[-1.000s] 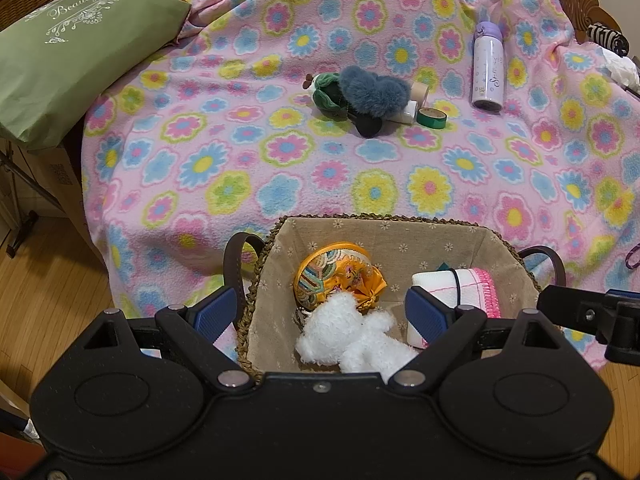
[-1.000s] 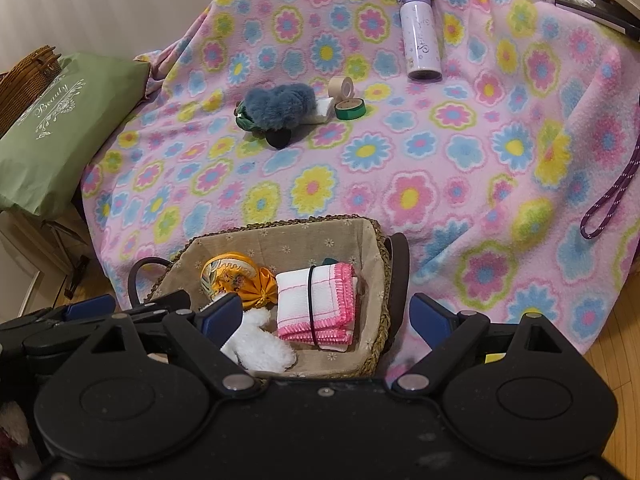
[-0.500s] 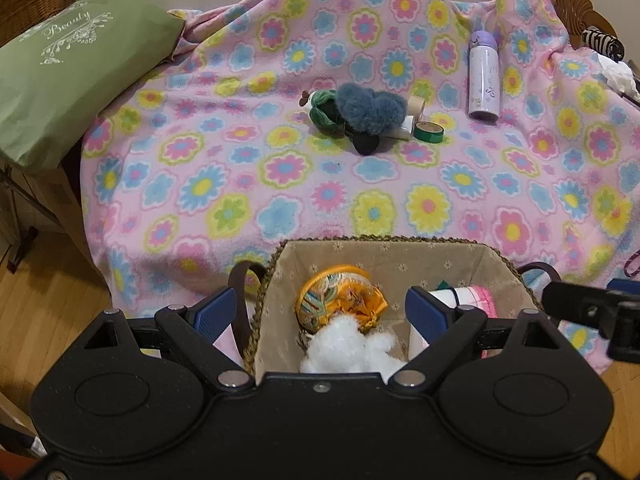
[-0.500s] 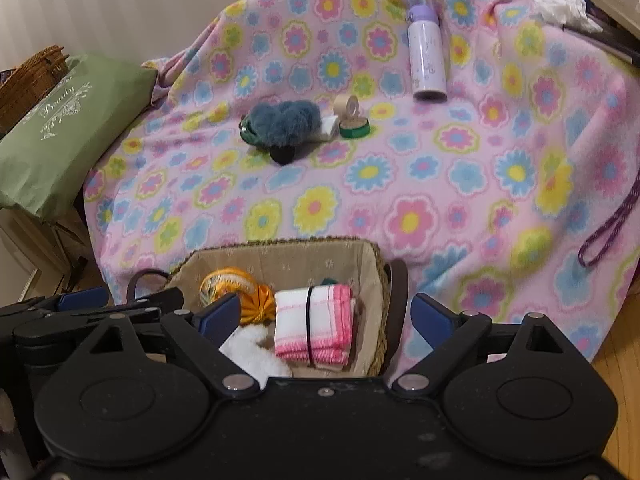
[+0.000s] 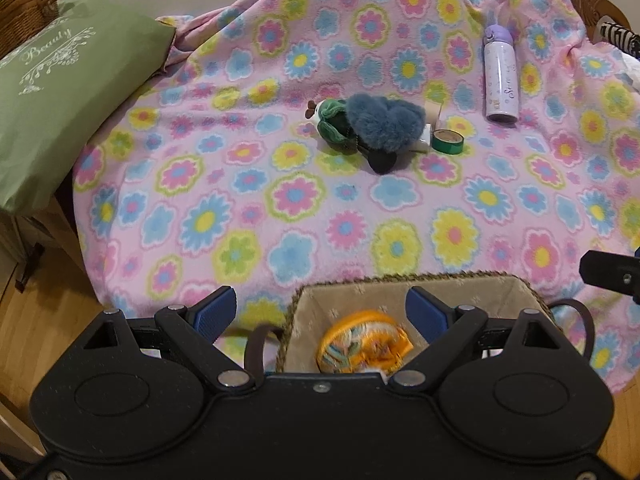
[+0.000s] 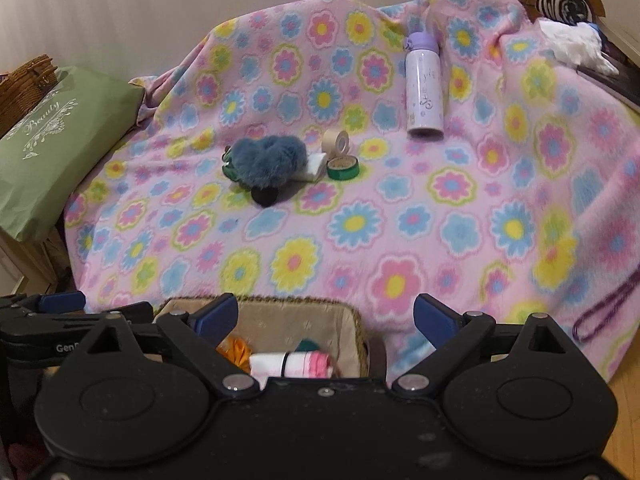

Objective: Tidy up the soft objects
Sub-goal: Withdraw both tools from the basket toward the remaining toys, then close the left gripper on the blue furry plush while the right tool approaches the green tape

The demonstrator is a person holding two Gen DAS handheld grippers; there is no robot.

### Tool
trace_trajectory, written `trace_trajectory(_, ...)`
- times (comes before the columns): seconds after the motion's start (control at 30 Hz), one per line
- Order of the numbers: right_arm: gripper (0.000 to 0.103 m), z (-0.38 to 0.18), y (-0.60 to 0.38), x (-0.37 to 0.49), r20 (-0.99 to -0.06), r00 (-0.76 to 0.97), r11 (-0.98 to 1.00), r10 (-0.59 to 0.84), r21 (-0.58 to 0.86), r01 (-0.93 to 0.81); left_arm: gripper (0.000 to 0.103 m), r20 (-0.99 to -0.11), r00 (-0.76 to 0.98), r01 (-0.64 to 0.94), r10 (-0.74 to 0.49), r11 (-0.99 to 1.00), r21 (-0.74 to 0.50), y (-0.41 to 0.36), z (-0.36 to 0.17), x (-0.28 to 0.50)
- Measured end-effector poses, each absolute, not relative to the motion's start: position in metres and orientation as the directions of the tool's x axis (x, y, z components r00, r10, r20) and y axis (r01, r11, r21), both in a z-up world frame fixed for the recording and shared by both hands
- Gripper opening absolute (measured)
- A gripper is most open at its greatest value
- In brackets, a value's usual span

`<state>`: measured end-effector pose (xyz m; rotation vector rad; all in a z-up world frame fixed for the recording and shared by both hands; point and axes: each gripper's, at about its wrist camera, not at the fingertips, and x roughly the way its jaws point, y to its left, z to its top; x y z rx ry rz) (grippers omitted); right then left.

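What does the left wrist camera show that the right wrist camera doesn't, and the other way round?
Only the left wrist view shows the orange patterned pouch whole in the basket. Only the right wrist view shows the folded pink and white cloth in the basket, the purple cord and the white fluffy thing far right. Both show the flowered blanket, green cushion, blue furry toy, green tape roll and purple bottle.

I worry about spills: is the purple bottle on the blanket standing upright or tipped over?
Upright. The purple bottle stands on its base on the flowered blanket, lavender cap on top.
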<state>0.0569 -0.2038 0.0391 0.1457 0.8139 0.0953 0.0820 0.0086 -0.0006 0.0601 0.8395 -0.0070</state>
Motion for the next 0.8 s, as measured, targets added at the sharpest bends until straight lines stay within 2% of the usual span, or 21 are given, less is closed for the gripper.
trace_trajectory(0.33,0.096,0.023,-0.21,0.122,-0.73,0.673,0.99,0.117,0.136,-0.024,0.089,-0.757,0.653,0.053,0.021,0.996,0.073,0.008,-0.009,0.134)
trace_trajectory(0.47,0.099,0.017,-0.213,0.15,-0.722,0.683,0.992,0.109,0.126,-0.025,0.089,-0.749,0.662,0.065,0.023,0.994,0.088,0.005,-0.012,0.155)
trace_trajectory(0.8,0.099,-0.013,-0.218,0.232,-0.696,0.713,0.996,0.089,0.072,-0.053,0.09,-0.729,0.684,0.088,0.006,0.992,0.091,0.0,-0.022,0.205)
